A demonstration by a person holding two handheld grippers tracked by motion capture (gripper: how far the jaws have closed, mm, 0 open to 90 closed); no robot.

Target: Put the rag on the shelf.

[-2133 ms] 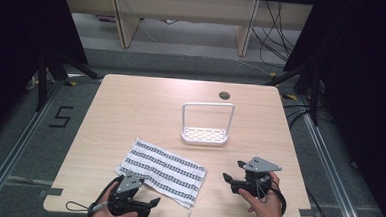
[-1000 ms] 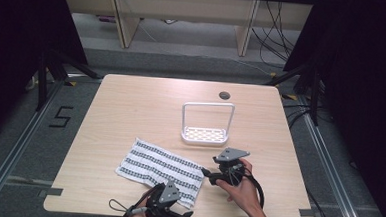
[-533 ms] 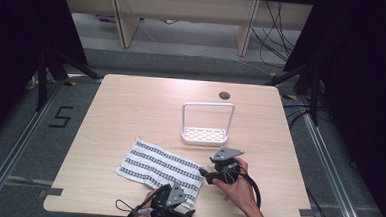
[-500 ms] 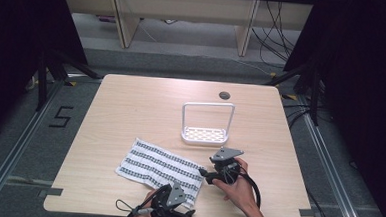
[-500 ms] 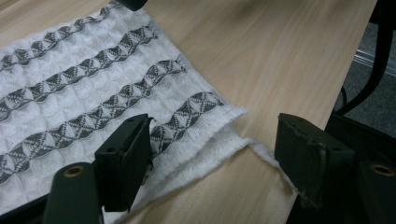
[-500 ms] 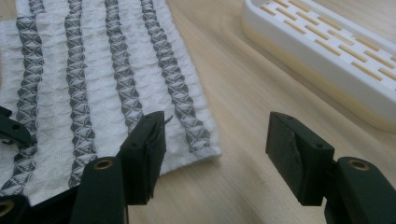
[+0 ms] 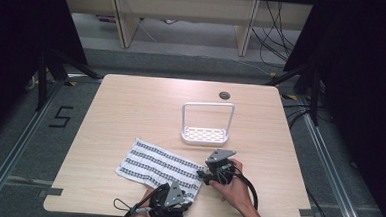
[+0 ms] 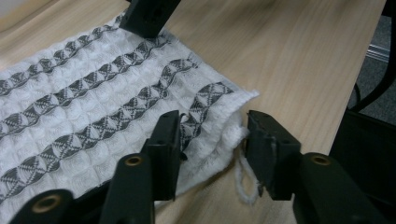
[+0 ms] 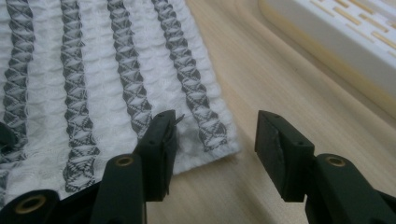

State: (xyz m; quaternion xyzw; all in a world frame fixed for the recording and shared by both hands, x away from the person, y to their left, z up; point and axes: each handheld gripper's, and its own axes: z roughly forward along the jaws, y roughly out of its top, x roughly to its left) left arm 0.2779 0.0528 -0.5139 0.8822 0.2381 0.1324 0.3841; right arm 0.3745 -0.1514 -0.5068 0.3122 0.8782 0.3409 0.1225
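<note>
Patterned dish towel [image 7: 160, 163] is lying flat on the tabletop [image 7: 131, 110]. Left gripper [image 8: 212, 135] and right gripper [image 9: 212, 135] are straddling neighbouring corners, jaws closing but not yet pinching, likely readying a fold.

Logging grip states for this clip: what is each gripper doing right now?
Left gripper: jaws closing around a corner of the striped towel, bunching it, not yet clamped.
Right gripper: open, jaws closing astride the towel's other near corner.

1 striped towel [image 7: 159, 164], 1 white rack [image 7: 206, 125], 2 grippers and 1 table [image 7: 131, 110].
</note>
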